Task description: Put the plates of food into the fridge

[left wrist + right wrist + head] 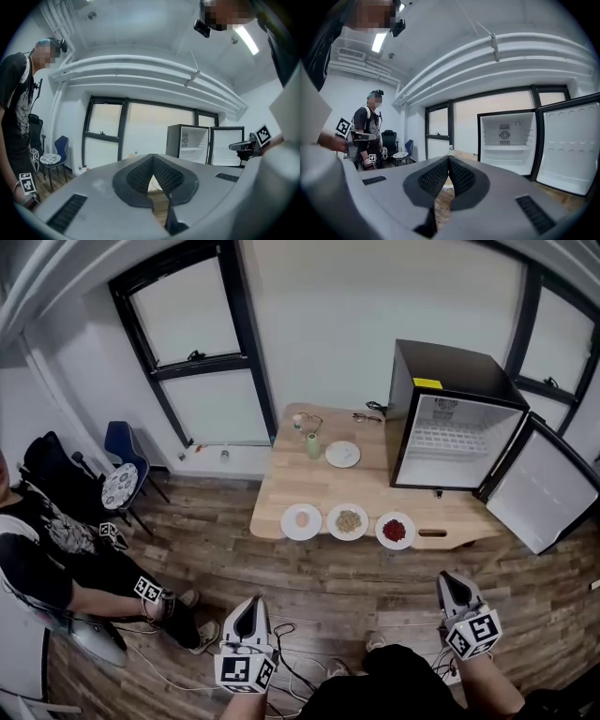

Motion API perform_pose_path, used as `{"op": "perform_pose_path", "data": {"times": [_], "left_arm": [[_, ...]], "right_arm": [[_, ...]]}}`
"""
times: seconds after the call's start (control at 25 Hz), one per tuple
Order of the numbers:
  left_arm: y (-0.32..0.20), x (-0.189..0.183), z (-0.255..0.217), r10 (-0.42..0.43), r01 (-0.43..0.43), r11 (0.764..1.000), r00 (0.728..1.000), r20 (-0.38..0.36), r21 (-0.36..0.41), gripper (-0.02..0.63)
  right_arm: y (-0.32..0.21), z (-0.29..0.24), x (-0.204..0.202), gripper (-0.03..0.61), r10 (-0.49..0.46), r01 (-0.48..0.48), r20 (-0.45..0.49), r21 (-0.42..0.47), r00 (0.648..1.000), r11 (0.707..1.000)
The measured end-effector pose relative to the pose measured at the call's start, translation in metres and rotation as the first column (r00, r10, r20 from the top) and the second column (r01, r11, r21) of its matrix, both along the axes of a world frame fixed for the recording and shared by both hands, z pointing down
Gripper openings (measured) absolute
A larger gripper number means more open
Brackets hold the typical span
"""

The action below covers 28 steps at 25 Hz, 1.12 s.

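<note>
Three white plates stand in a row at the wooden table's (281,486) near edge: one with pale pink food (301,520), one with beige food (348,520), one with red food (395,530). A fourth white plate (342,454) lies further back. The black fridge (450,418) stands on the table's right end, its door (539,486) swung open and its white inside showing (506,140). My left gripper (247,613) (152,157) and right gripper (456,592) (449,159) hang well short of the table, both shut and holding nothing.
A person (47,559) (370,131) sits or stands at the left with marker cubes near a blue chair (122,451). Cables (300,671) lie on the wooden floor between me and the table. A bottle (312,444) and glasses (367,416) are on the table's far part.
</note>
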<state>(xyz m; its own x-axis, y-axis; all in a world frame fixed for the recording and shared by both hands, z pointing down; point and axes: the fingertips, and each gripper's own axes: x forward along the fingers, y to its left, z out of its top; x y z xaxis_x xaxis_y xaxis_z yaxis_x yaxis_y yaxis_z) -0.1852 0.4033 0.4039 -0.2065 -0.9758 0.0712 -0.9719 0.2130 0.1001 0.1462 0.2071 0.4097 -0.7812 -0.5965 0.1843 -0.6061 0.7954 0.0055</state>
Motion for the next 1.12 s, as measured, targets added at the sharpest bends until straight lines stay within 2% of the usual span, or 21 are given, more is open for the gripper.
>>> {"op": "perform_pose_path", "data": {"times": [0.2, 0.44, 0.68, 0.84, 1.0, 1.12], "left_arm": [[-0.012, -0.011, -0.001, 0.010, -0.010, 1.000, 1.000, 0.016, 0.017, 0.005], [-0.028, -0.022, -0.012, 0.014, -0.016, 0.999, 0.999, 0.039, 0.033, 0.005], [-0.036, -0.033, -0.007, -0.016, 0.015, 1.000, 0.999, 0.037, 0.005, 0.005], [-0.051, -0.040, 0.000, -0.016, 0.018, 0.999, 0.998, 0.053, -0.035, 0.005], [-0.078, -0.046, 0.008, -0.004, 0.008, 0.997, 0.998, 0.064, -0.071, 0.005], [-0.101, -0.048, 0.012, 0.009, -0.003, 0.996, 0.998, 0.066, -0.084, 0.005]], "right_arm": [[-0.001, 0.009, 0.002, 0.021, 0.033, -0.034, -0.019, -0.017, 0.999, 0.999], [-0.019, 0.024, 0.000, 0.021, 0.082, -0.082, 0.008, -0.055, 0.997, 0.995], [-0.045, 0.053, -0.010, 0.021, 0.113, -0.110, 0.015, -0.112, 0.994, 0.988], [-0.069, 0.083, -0.020, 0.021, 0.131, -0.123, 0.032, -0.179, 0.991, 0.976], [-0.090, 0.117, -0.026, 0.022, 0.149, -0.118, 0.095, -0.274, 0.984, 0.954], [-0.108, 0.141, -0.030, 0.023, 0.178, -0.135, 0.103, -0.330, 0.979, 0.934]]}}
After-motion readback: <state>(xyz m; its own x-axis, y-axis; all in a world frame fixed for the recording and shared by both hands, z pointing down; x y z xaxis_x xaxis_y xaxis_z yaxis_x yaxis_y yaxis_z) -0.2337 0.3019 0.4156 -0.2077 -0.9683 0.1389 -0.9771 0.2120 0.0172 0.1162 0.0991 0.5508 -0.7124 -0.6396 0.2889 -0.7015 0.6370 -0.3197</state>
